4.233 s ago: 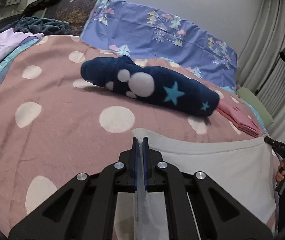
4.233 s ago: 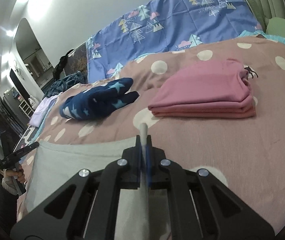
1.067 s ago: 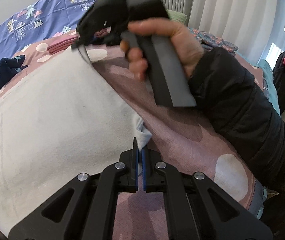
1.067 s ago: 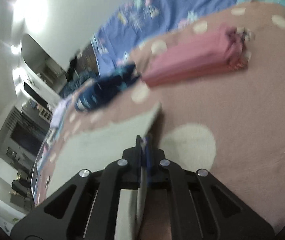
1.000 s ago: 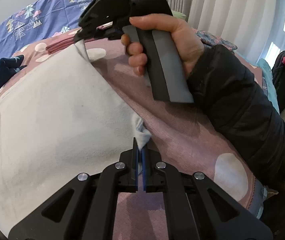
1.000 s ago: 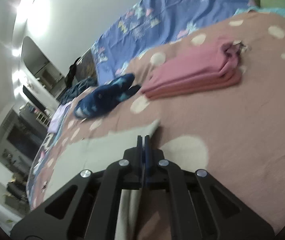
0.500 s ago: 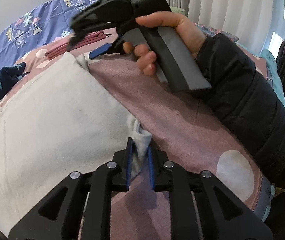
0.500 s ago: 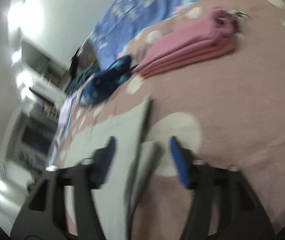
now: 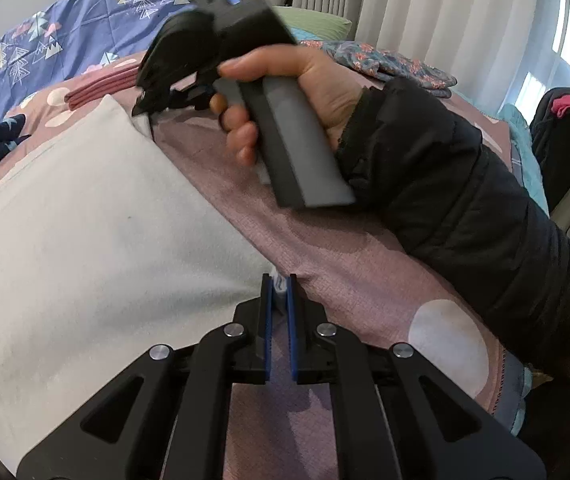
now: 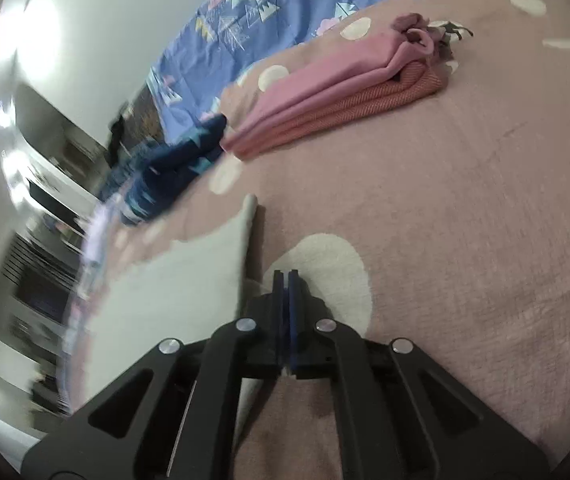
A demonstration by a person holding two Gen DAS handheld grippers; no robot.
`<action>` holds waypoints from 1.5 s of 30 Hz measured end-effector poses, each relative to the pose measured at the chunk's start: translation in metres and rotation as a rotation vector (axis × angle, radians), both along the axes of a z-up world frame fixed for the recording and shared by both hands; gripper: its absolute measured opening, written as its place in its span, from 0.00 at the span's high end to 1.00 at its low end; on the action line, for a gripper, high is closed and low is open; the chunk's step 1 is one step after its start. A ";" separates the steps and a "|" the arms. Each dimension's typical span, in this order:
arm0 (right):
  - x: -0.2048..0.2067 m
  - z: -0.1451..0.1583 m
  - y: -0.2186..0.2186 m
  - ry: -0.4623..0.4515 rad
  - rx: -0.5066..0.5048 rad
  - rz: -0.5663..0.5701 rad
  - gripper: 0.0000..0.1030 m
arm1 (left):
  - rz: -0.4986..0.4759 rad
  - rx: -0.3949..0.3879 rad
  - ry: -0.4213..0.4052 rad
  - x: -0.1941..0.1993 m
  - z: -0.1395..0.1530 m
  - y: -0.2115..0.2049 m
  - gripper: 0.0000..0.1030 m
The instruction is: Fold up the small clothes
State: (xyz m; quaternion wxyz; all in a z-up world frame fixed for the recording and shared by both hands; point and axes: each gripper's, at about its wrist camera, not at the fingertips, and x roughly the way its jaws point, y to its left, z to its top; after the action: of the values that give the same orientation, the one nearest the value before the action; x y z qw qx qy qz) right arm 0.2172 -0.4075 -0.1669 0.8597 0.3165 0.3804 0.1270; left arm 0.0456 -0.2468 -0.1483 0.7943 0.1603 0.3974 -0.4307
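A pale grey-white garment lies flat on the pink dotted bedspread; it also shows in the right wrist view. My left gripper has its jaws slightly apart, with a small corner of the garment between them. My right gripper is shut and empty, just right of the garment's edge, over a white dot. In the left wrist view the right gripper is held in a hand at the garment's far corner.
A folded pink stack and a navy star-print garment lie farther up the bed, against a blue patterned pillow. Curtains and a dark bag are at the right side.
Both grippers opened and let go of the garment's corners half a second ago. The right gripper has since shut again, empty, and lifted away to the right. The left jaws have narrowed.
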 end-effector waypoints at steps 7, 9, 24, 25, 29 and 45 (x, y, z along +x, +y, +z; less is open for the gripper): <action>-0.006 0.000 -0.005 -0.034 -0.008 -0.022 0.94 | -0.032 -0.068 0.031 -0.017 0.014 0.022 0.82; -0.007 0.001 -0.005 -0.042 -0.019 -0.024 0.93 | 0.000 -0.074 -0.010 -0.025 0.021 0.043 0.68; -0.077 0.014 -0.007 -0.059 -0.137 -0.123 0.87 | 0.801 -0.176 -0.072 -0.021 0.038 0.355 0.51; -0.090 0.023 0.000 -0.080 -0.194 -0.138 0.85 | 0.831 -0.183 -0.068 -0.020 0.036 0.370 0.51; -0.130 0.064 0.055 -0.206 -0.365 -0.098 0.71 | 0.925 -0.208 -0.058 -0.022 0.034 0.422 0.51; -0.230 0.032 0.482 -0.682 -1.125 0.777 0.55 | 0.958 -0.398 -0.010 -0.023 0.004 0.483 0.51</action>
State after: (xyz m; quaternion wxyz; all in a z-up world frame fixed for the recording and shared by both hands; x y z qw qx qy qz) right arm -0.0127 0.0744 -0.1348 0.8548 -0.3823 0.1851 0.2982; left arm 0.0222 0.2363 -0.1448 0.9193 -0.1919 0.3329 -0.0852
